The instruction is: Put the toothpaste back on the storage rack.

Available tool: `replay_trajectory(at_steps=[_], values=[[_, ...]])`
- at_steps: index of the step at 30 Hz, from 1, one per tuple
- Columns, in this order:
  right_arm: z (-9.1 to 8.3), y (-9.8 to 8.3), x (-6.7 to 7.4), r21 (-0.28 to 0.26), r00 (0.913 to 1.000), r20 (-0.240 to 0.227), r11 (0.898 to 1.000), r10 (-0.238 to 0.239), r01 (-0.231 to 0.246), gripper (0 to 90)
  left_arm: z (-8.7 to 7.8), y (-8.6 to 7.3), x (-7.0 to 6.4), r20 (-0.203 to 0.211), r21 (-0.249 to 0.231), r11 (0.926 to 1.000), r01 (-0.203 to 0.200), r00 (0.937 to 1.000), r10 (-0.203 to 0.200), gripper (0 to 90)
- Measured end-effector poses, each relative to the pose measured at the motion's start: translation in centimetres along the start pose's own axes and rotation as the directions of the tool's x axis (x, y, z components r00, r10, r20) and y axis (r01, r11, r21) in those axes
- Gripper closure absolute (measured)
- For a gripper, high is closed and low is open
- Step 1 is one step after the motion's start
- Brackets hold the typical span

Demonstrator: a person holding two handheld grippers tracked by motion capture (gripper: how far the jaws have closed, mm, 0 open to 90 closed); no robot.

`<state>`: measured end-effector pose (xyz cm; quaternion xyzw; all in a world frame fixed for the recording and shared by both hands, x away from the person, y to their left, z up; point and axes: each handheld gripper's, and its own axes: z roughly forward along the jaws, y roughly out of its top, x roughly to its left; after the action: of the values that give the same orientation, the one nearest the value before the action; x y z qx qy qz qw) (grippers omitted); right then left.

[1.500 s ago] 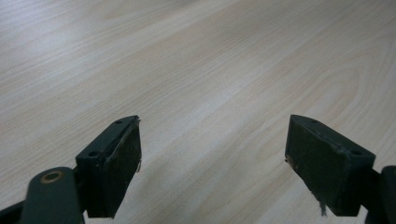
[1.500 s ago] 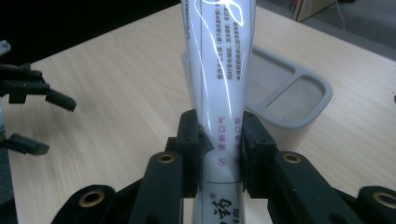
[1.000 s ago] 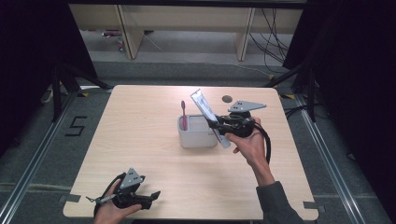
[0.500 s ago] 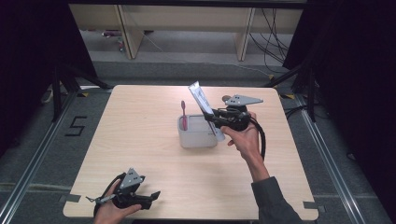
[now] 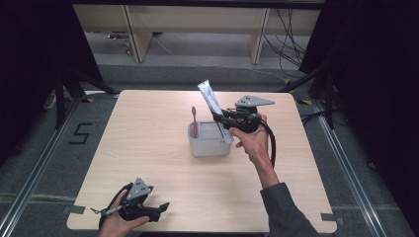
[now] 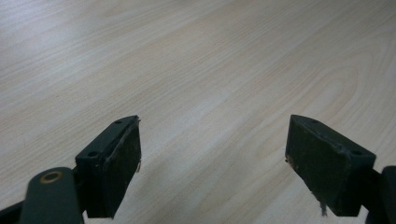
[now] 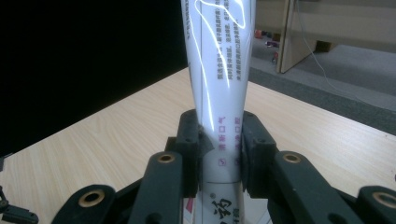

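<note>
A white toothpaste tube [image 5: 211, 101] stands tilted over the right side of a grey rectangular cup [image 5: 209, 142] at the table's middle. My right gripper [image 5: 221, 120] is shut on the tube's lower part; in the right gripper view both pads press the tube [image 7: 218, 93] from either side. A pink toothbrush [image 5: 194, 121] stands upright in the cup's left side. My left gripper [image 5: 160, 209] rests low at the table's near left edge, open, with bare wood between its jaws [image 6: 215, 158].
The light wooden table [image 5: 148, 148] spreads around the cup. Black curtains flank both sides. Beyond the far edge stand wooden furniture legs [image 5: 259, 34] and loose cables [image 5: 291, 44] on a grey floor.
My right gripper has carried the toothpaste tube leftward, from beside the cup's right edge to over the cup. The left gripper has kept still.
</note>
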<state>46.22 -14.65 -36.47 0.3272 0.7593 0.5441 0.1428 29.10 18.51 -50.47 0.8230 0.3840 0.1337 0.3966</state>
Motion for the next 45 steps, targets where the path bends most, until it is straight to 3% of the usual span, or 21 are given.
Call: replay_trajectory(at_steps=[8, 10, 12, 14, 16, 21, 22, 26, 30, 32, 34, 37, 41, 44, 45], values=[[0.7, 0.1, -0.6, -0.028, 0.9997, 0.024, 1.0, 0.005, -0.004, 72.9, 0.0, 0.0, 0.1, -0.009, 0.007, 1.0, -0.006, 0.9999, 0.006, 17.8], [0.8, 0.2, -0.8, -0.031, 1.0, 0.007, 1.0, 0.007, -0.007, 72.9, 0.0, 0.0, 0.1, -0.01, 0.008, 0.9999, -0.007, 0.9999, 0.007, 17.8], [0.9, 0.3, -0.9, -0.041, 0.9994, 0.034, 0.999, -0.005, 0.007, 72.9, 0.0, 0.0, 0.1, -0.009, 0.008, 0.9999, -0.007, 0.9999, 0.007, 17.8], [1.1, 0.3, -0.9, -0.035, 0.9993, 0.012, 0.999, 0.034, -0.034, 72.9, 0.0, 0.0, 0.0, -0.007, 0.006, 1.0, -0.004, 1.0, 0.004, 17.8], [1.4, 0.1, -1.2, -0.034, 0.9989, 0.02, 0.999, 0.043, -0.042, 72.8, 0.0, 0.0, 0.1, -0.006, 0.01, 0.9999, -0.01, 0.9999, 0.01, 17.8], [1.8, 0.0, -1.9, -0.045, 0.9989, 0.033, 0.998, 0.034, -0.033, 72.8, 0.0, 0.0, 0.0, 0.002, 0.007, 1.0, -0.001, 1.0, 0.001, 17.8], [1.9, 0.0, -1.8, -0.043, 0.9982, 0.02, 0.998, 0.057, -0.056, 72.9, 0.0, 0.0, 0.1, -0.008, 0.008, 1.0, -0.004, 1.0, 0.004, 17.8], [2.2, 0.2, -1.9, -0.052, 0.9978, 0.042, 0.997, 0.051, -0.049, 72.9, 0.0, 0.0, 0.0, 0.001, 0.01, 1.0, 0.0, 1.0, 0.0, 17.8], [2.5, 0.5, -1.9, -0.054, 0.9981, 0.035, 0.997, 0.051, -0.049, 72.9, 0.0, 0.0, 0.1, -0.008, 0.008, 1.0, -0.005, 1.0, 0.005, 17.8], [2.7, 0.6, -1.6, -0.051, 0.9968, 0.031, 0.996, 0.074, -0.072, 72.8, 0.0, 0.0, 0.1, -0.007, 0.013, 0.9999, -0.007, 0.9999, 0.007, 17.9], [3.0, 0.6, -1.7, -0.067, 0.9982, 0.03, 0.997, 0.051, -0.049, 72.8, 0.0, 0.0, 0.0, -0.003, 0.012, 0.9999, -0.005, 1.0, 0.005, 17.8], [3.5, 0.7, -1.5, -0.067, 0.9975, 0.023, 0.996, 0.067, -0.065, 72.8, 0.0, 0.0, 0.0, 0.008, 0.009, 1.0, -0.003, 1.0, 0.003, 17.8], [4.0, 0.7, -1.4, -0.068, 0.9984, 0.014, 0.996, 0.054, -0.053, 72.8, 0.0, 0.0, 0.0, 0.009, 0.017, 0.9998, -0.008, 0.9999, 0.008, 17.8], [4.5, 0.5, -1.5, -0.063, 0.9984, 0.038, 0.997, 0.042, -0.04, 72.8, 0.0, 0.0, -0.1, 0.006, 0.012, 0.9999, -0.009, 0.9999, 0.009, 17.9], [4.6, 0.5, -1.5, -0.056, 0.9977, 0.024, 0.996, 0.063, -0.062, 72.8, -0.1, 0.0, -0.1, 0.002, 0.018, 0.9997, -0.013, 0.9999, 0.013, 17.8]])
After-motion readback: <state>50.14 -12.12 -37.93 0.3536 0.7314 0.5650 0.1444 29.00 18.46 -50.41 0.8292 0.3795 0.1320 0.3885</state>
